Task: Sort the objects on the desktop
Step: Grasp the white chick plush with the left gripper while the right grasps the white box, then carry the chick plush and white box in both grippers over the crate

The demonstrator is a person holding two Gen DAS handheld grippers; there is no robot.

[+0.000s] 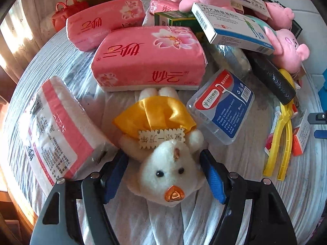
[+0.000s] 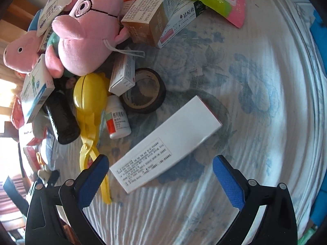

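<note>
Left gripper [image 1: 163, 175] spread wide, straddling white plush pig toy [image 1: 165, 173]; right gripper [image 2: 161, 179] wide, long white cardboard box [image 2: 165, 145] at twelve o'clock.

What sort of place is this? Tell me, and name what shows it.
Probably a room in a home: a round table under a blue-flowered cloth, heaped with household clutter such as pink tissue packs, medicine boxes and plush toys. A curtain hangs behind it.
</note>
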